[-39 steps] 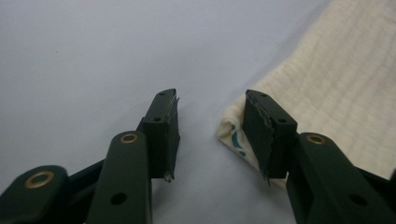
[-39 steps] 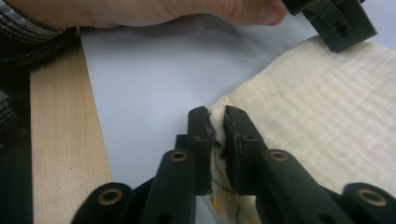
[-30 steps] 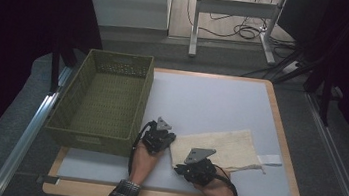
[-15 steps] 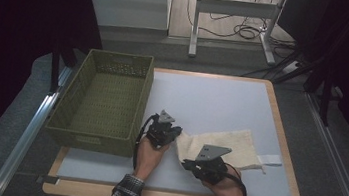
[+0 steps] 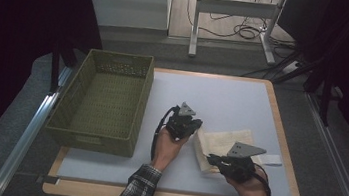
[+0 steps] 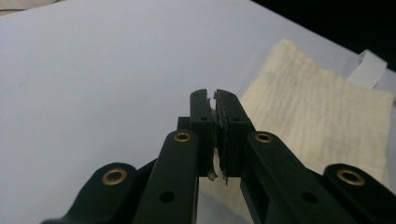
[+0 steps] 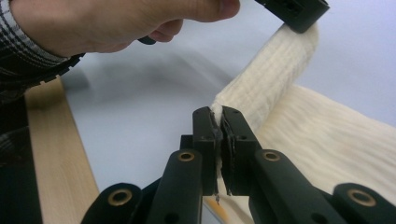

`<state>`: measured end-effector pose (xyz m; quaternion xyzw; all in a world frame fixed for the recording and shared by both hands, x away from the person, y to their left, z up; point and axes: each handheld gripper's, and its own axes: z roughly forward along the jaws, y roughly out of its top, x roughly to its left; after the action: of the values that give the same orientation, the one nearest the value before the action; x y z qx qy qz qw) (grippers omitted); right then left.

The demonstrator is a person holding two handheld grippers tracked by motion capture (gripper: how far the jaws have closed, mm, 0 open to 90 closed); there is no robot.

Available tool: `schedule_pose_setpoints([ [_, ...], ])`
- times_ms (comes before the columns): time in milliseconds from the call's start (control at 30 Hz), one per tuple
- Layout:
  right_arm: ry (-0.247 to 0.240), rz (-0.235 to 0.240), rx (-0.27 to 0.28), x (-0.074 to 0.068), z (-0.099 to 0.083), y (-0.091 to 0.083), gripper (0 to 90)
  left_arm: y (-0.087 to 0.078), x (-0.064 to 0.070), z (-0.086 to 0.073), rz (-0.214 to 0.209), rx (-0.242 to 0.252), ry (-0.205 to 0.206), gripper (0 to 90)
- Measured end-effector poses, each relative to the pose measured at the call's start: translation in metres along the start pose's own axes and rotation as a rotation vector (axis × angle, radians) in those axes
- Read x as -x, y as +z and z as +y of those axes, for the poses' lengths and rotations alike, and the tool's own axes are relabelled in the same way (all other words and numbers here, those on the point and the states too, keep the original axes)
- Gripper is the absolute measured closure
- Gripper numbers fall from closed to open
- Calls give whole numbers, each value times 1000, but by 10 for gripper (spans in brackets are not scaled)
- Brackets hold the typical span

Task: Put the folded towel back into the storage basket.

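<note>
From the high view, a cream cloth (image 5: 225, 143) lies on the bench (image 5: 222, 101), with the left gripper (image 5: 189, 130) at its left edge and the right gripper (image 5: 213, 159) at its near left corner. Both take the same edge, which suits lifting that side to fold it over. A green basket (image 5: 103, 100) stands well off to the left of the left gripper's fingers, apart from the work.

In the left gripper view, the fingers (image 6: 204, 122) are pressed together, and a sliver of cloth seems pinched between them; the rest of the cloth (image 6: 317, 116) spreads flat ahead and to their right. A white tab (image 6: 369, 68) sits at the cloth's far corner.

In the right gripper view, the fingers (image 7: 231, 135) are closed on the cloth edge (image 7: 261, 100), which rises as a rolled ridge from them up to the left gripper (image 7: 294, 11) and the hand (image 7: 116, 23) beyond. Held taut between two pinches, the edge should turn over evenly.
</note>
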<state>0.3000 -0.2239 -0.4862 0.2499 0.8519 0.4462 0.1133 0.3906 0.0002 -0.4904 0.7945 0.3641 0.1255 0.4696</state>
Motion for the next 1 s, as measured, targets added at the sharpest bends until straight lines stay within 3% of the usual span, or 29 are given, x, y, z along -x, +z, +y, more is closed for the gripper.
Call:
schedule_pose_setpoints([
  [100,19,-22,8,8,-6,-9,852,7,3,5,-16,-1,6,864],
  [500,78,-93,26,33,-31,-42,852,49,31,36,-92,-17,94,865],
  [667,109,-121,30,43,-42,-53,852,68,42,46,-94,-39,134,865],
  [1000,155,-159,28,60,-54,-61,851,95,51,56,-96,-68,146,864],
])
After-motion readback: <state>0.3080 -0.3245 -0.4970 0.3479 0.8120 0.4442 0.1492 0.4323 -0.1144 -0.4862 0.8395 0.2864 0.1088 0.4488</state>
